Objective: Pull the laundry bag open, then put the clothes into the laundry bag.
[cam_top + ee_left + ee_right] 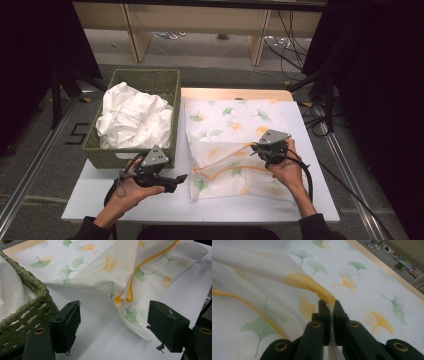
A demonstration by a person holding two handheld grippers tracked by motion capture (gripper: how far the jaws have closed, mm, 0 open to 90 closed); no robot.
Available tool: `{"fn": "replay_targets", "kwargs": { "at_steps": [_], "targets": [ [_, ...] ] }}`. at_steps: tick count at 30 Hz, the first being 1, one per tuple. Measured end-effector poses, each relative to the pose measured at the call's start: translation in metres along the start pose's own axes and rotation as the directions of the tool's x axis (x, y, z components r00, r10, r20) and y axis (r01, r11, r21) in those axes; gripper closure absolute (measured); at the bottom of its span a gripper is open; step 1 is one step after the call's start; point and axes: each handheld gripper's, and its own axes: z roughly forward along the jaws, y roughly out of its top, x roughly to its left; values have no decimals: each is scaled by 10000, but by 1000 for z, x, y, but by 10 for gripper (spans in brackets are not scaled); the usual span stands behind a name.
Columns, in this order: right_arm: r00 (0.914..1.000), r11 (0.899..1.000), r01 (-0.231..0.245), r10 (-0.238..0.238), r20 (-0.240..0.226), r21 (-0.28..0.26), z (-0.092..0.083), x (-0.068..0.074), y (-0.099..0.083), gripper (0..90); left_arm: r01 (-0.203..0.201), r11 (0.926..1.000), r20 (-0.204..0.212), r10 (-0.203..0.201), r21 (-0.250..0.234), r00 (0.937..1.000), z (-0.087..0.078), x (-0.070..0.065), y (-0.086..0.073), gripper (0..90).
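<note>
At the left of the table [100, 197] stands a woven green basket [170, 90] heaped with crumpled white cloth [132, 120]. Just in front of it hovers the left claw [181, 178], its jaws spread and empty, pointing toward the near left corner of the ginkgo-print cloth [225, 125], which lies in the middle of the table, partly folded with a yellow-trimmed edge lifted. On the right, the right claw [256, 148] is pressed together on a pinch of that cloth's edge [322, 293], raising it off the table. This looks like a folding step in hand. Next, the left claw likely needs to close on the loose corner [135, 325] so both can carry the fold.
</note>
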Motion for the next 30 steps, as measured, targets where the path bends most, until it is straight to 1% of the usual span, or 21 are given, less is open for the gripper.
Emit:
{"fn": "replay_targets", "kwargs": {
  "at_steps": [2, 5, 6, 7, 8, 12, 13, 14, 16, 17, 18, 20, 21, 22, 23, 24, 25, 27, 28, 29, 30],
  "targets": [
    [10000, 10000, -69, 69, 9, 22, -1, 0, 0, 895, 47, 10000, 26, -47, -82, 10000, -1, 1, 2, 261],
    [9999, 9999, 138, -138, -84, -9, 0, -1, 0, 896, 173, 9996, -17, -173, -206, 9998, -2, 2, 3, 252],
    [9999, 9999, 130, -131, -41, -13, 0, -1, 0, 895, 217, 9994, -16, -218, -280, 9998, -2, 2, 3, 243],
    [10000, 9999, -48, 48, 14, 112, -1, 1, 0, 896, 303, 9991, 57, -302, -283, 9995, -3, 3, 3, 239],
    [9999, 9999, 144, -145, 36, 55, 0, 0, 0, 896, 275, 9992, 119, -272, -278, 9996, -4, 3, 4, 237],
    [10000, 9999, -3, 4, -52, 148, 0, 1, 0, 897, 261, 9985, -38, -263, -490, 9996, -9, 4, 9, 227],
    [9999, 9998, 166, -166, -5, 83, 0, 0, -1, 897, 192, 9988, -93, -196, -459, 9998, -12, 5, 10, 225],
    [10000, 9999, 1, -1, 38, 160, 0, 1, -1, 897, 171, 9983, -52, -175, -553, 9998, -13, 6, 11, 220],
    [10000, 9999, -23, 22, 71, 170, 1, 1, -1, 897, 326, 9978, -277, -343, -582, 9990, -17, 9, 12, 212],
    [10000, 9999, 60, -60, 7, 143, 2, 0, -1, 898, 91, 9988, -353, -108, -489, 9993, -20, 13, 13, 209],
    [10000, 9998, 79, -79, -34, 161, 1, -1, -1, 897, 322, 9977, -460, -349, -595, 9983, -22, 15, 14, 205],
    [10000, 9999, 76, -76, -42, 111, 1, -1, -1, 897, 202, 9980, -752, -247, -599, 9969, -29, 21, 17, 199],
    [9999, 9999, 126, -126, -40, 82, 1, -1, -1, 898, 218, 9978, -836, -271, -631, 9961, -32, 24, 18, 196],
    [10000, 9999, -2, 3, -38, 151, 0, 0, -1, 898, 218, 9978, -836, -271, -631, 9961, -32, 24, 18, 193],
    [10000, 9999, -8, 8, -33, 145, 1, 0, 0, 898, 523, 9949, -1078, -616, -865, 9923, -35, 29, 21, 189],
    [10000, 9999, -8, 8, -33, 145, 1, 0, 0, 898, 523, 9949, -1078, -616, -865, 9923, -35, 29, 21, 190],
    [9999, 9999, 118, -118, -34, 109, 1, 0, 0, 898, 361, 9954, -1255, -470, -884, 9910, -38, 35, 23, 190],
    [9999, 9997, 137, -137, -4, 190, 1, 1, 0, 898, 312, 9964, -1495, -427, -783, 9878, -41, 42, 25, 190],
    [10000, 9998, 48, -48, -7, 174, 1, 2, 0, 898, 361, 9963, -1840, -501, -786, 9816, -43, 49, 27, 190],
    [9998, 9997, 191, -190, -47, 160, 2, 1, 0, 898, 477, 9941, -2053, -670, -979, 9764, -41, 52, 27, 190],
    [9998, 9997, 188, -187, -42, 127, 2, 1, 0, 897, 262, 9979, -2273, -391, -592, 9730, -43, 57, 28, 191]
  ]
}}
